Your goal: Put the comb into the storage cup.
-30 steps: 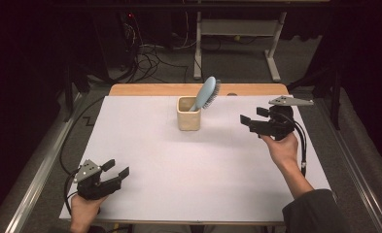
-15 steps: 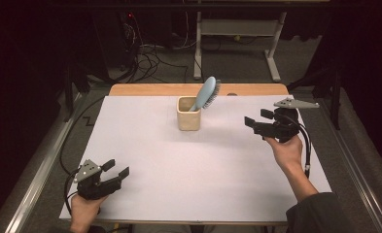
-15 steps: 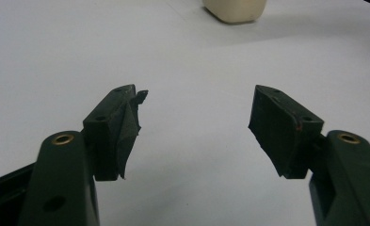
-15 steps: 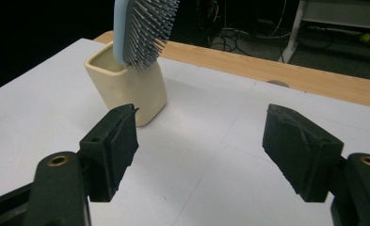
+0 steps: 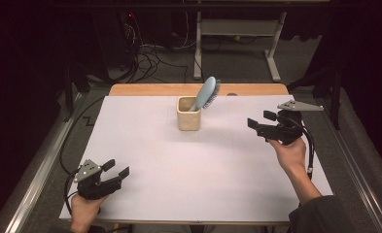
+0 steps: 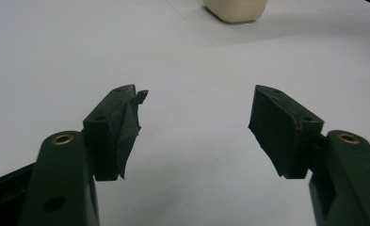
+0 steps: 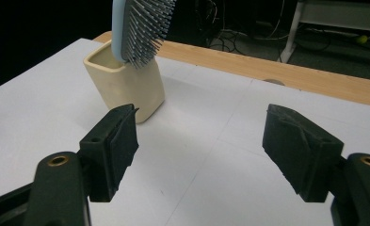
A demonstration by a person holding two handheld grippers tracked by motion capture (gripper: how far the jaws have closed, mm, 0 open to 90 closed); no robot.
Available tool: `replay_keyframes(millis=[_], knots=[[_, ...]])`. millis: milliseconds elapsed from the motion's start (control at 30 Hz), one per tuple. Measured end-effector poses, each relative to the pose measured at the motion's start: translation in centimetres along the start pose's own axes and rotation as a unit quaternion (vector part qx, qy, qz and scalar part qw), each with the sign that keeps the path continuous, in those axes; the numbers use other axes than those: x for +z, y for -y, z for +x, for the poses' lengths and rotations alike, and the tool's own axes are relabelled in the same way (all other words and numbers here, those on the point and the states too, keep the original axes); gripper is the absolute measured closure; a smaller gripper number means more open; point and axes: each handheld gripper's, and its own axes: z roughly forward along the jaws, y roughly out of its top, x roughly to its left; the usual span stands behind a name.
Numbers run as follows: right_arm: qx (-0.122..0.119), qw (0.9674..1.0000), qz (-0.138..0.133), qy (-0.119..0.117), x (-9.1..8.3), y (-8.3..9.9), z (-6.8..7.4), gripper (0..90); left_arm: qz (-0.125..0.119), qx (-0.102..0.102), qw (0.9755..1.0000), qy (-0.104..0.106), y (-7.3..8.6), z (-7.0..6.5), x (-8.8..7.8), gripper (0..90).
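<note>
A cream square cup (image 5: 188, 114) stands at the back middle of the white table sheet, and a light blue hairbrush (image 5: 205, 93) leans out of it, bristles to the right. In the right gripper view the cup (image 7: 126, 87) and brush (image 7: 138, 28) sit ahead on the left. My right gripper (image 5: 261, 121) hovers open to the right of the cup, jaws toward it, nothing between them (image 7: 199, 141). My left gripper (image 5: 116, 168) rests open near the front left corner, empty (image 6: 194, 117); the cup's base (image 6: 235, 9) shows far ahead.
The white sheet (image 5: 198, 174) covers the table, with a wooden strip (image 5: 159, 90) along its back edge. Cables lie on the floor behind, beside a white table frame (image 5: 237, 29). Metal rails run along both table sides.
My right gripper has drifted slightly right and toward the front, away from the cup. The left gripper, cup and brush have not moved.
</note>
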Motion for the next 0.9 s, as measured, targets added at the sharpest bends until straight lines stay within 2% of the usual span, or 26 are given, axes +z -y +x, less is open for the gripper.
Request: replay_keyframes(millis=[900], knots=[[0.016, 0.9998, -0.006, 0.007, -1.5, 1.6, -1.2, 27.6, 0.000, 0.001, 1.0000, -0.002, 0.0, 0.0, 0.0, 34.1]])
